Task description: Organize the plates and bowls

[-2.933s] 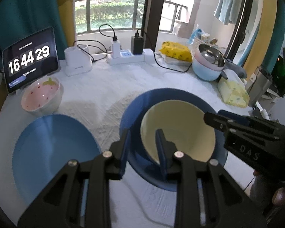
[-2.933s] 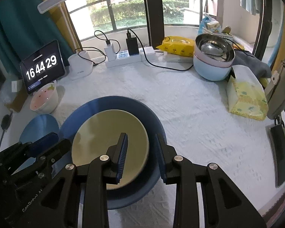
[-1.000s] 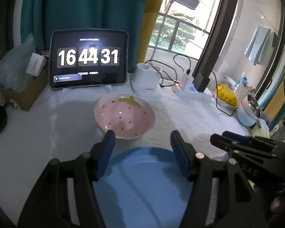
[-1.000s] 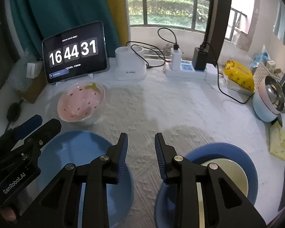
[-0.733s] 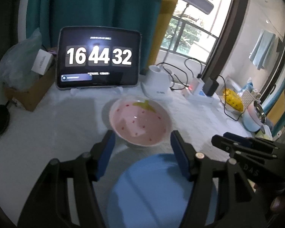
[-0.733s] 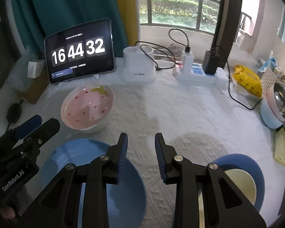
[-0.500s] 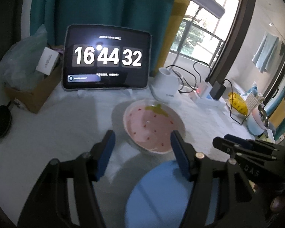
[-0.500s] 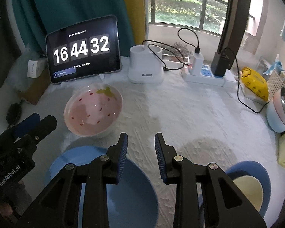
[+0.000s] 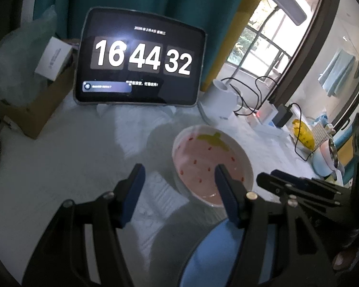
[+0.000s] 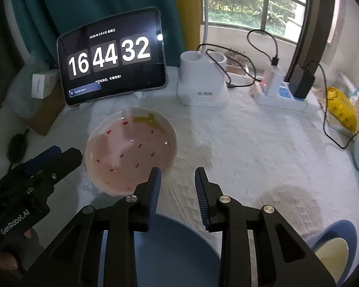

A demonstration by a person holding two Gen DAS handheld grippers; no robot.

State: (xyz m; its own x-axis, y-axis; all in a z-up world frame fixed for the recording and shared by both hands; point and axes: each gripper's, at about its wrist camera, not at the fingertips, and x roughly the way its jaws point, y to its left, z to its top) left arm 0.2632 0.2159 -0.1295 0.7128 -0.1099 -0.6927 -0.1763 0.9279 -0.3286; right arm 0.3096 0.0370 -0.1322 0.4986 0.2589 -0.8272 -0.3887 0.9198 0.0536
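Left wrist view: left gripper (image 9: 178, 175) w/ jaws roughly half open, nothing held between them; white cloth shows in the gap. Pink strawberry bowl (image 9: 203, 160) sits on the table (image 9: 59, 167) just right of centre, the right-hand finger overlapping its near rim in view, contact can't be told. Light blue plate (image 9: 217, 253) lies at the bottom edge, just nearer than the bowl. Tablet clock (image 9: 141, 58) stands behind, reading 16 44 32; white holder (image 9: 221, 106) w/ cables to its right. Right gripper (image 9: 296, 187) pokes in from the right side. Right wrist view: right gripper (image 10: 177, 179) w/ jaws narrowly parted, empty, only cloth in the gap. Pink strawberry bowl (image 10: 129, 151) is left of the fingers, the left-hand fingertip overlapping its near-right rim. Light blue plate (image 10: 170, 246) sits under the gripper body at bottom. Dark blue plate (image 10: 347, 229) w/ cream bowl (image 10: 330, 253) in it is at the bottom right, well apart. Left gripper (image 10: 36, 167) enters low left, held by a hand (image 10: 4, 260). Power strip (image 10: 282, 95) lies behind.
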